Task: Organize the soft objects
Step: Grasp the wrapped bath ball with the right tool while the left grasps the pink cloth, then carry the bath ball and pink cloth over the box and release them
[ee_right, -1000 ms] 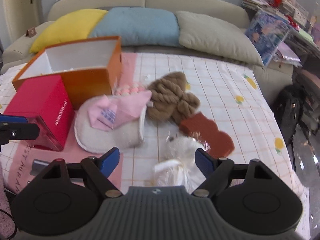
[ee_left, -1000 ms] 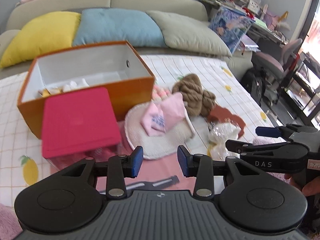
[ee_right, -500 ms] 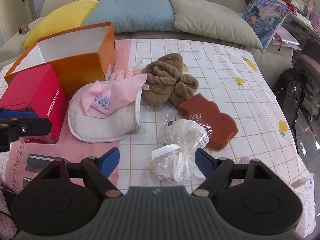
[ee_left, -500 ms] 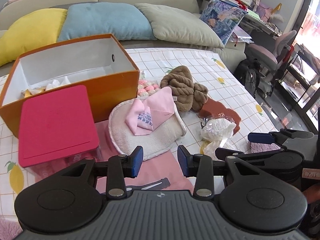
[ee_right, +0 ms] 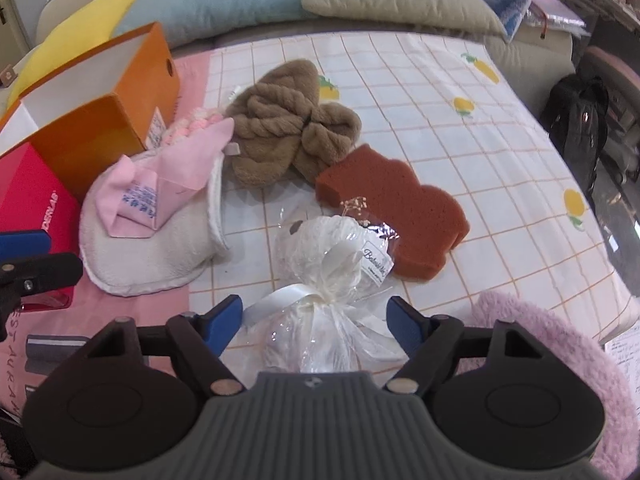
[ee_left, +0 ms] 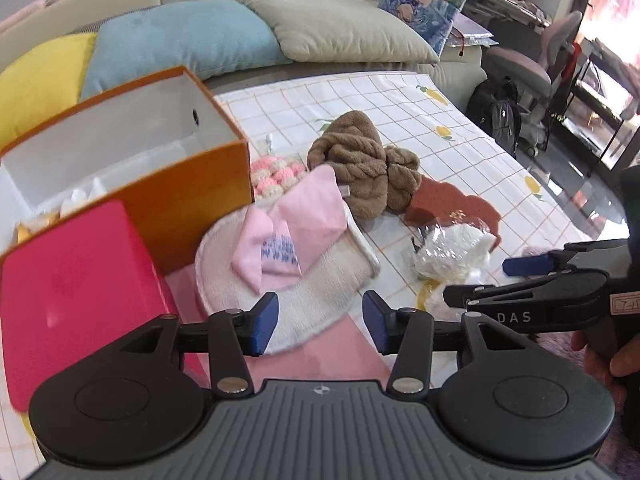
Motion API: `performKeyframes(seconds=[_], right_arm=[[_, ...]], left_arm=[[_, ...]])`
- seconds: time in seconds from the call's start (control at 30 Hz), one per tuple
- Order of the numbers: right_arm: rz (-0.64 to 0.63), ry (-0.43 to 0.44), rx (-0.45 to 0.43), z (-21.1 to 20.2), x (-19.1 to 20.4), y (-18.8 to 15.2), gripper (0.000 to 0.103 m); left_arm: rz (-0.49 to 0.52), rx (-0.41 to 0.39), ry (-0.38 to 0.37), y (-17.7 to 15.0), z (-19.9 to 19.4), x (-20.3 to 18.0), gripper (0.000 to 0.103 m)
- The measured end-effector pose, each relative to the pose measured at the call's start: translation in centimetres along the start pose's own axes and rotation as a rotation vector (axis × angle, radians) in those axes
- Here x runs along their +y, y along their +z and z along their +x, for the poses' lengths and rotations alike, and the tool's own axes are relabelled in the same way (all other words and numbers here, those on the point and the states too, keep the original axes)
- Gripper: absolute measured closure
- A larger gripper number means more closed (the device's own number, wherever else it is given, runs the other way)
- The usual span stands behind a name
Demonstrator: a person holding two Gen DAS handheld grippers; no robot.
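the right gripper [ee_right: 314, 322] hangs low over the wrapped white bundle [ee_right: 328, 264], which lies on the checked sheet [ee_right: 460, 148] just in front of the brown sponge [ee_right: 396, 208]. its fingers have just been closing but stand well apart, the bundle's tied end between them, untouched as far as i can tell. the left gripper [ee_left: 316, 326] is half open and has just been widening, holding nothing, poised over the near edge of the cream mitt [ee_left: 288, 284] with the pink cloth [ee_left: 296, 224] on it. the orange box [ee_left: 132, 160], probably the place to tidy things into, stands behind the red box [ee_left: 76, 284]. the risk, to my eye: the crinkly wrap is slick, so a pinch on the ribbon alone may slip or let the bundle swing. the two grippers sit close and could bump, and lifting the mitt may tip the cloth off.
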State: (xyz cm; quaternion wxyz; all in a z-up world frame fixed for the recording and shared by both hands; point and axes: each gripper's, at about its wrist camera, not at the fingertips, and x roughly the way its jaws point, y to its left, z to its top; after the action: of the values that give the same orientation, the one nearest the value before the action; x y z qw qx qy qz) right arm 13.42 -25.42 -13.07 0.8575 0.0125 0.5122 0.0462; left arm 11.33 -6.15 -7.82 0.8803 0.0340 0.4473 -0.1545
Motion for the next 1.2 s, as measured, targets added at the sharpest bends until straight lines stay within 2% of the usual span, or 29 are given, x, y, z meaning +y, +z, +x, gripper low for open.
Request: performKeyframes(seconds=[0.1, 0.17, 0.3, 0.4, 0.5, 0.6, 0.7, 0.73, 0.77, 0.83, 0.93, 0.97, 1.2], right_arm=[[0.028, 0.004, 0.018, 0.9, -0.5, 0.4, 0.031], [0.041, 0.014, 0.017, 1.2, -0.9, 0.4, 0.031], [0.066, 0.031, 0.033, 1.8, -1.3, 0.6, 0.031], [0.083, 0.038, 0.04, 2.2, -1.6, 0.6, 0.031], [0.105, 0.046, 0.046, 2.5, -2.0, 0.6, 0.031], [0.124, 0.052, 0.05, 2.7, -2.3, 0.6, 0.031], [0.119, 0.055, 0.052, 2.8, -2.2, 0.5, 0.032], [0.117, 0.056, 0.053, 2.9, -2.1, 0.5, 0.033], [0.115, 0.058, 0.053, 2.9, -2.1, 0.5, 0.034], [0.114, 0.065, 0.054, 3.0, -2.0, 0.5, 0.039], [0.111, 0.082, 0.054, 3.1, -1.9, 0.5, 0.051], [0.107, 0.08, 0.052, 3.1, -1.8, 0.5, 0.059], [0.141, 0.088, 0.007, 1.9, -2.4, 0.2, 0.065]], left_arm=[[0.034, -0.008, 0.029, 0.6, 1.2, -0.1, 0.039], [0.063, -0.016, 0.073, 0.9, 2.5, -0.2, 0.031], [0.14, -0.027, 0.131, 1.3, 5.5, -0.3, 0.027], [0.143, -0.016, 0.142, 1.6, 7.3, 0.0, 0.027], [0.123, -0.018, 0.116, 1.9, 8.2, 0.0, 0.026], [0.145, -0.002, 0.115, 2.1, 9.2, -0.7, 0.025], [0.136, 0.027, 0.139, 2.1, 10.1, -0.8, 0.036], [0.118, 0.03, 0.144, 2.0, 10.2, -0.6, 0.046], [0.104, 0.043, 0.151, 2.0, 10.4, -0.4, 0.061], [0.085, 0.078, 0.169, 2.0, 10.9, 0.0, 0.077], [0.061, 0.083, 0.153, 2.1, 10.8, 0.5, 0.086], [0.059, 0.08, 0.148, 2.1, 10.7, 0.5, 0.097], [-0.023, -0.006, 0.114, 1.8, 6.8, 0.7, 0.098]])
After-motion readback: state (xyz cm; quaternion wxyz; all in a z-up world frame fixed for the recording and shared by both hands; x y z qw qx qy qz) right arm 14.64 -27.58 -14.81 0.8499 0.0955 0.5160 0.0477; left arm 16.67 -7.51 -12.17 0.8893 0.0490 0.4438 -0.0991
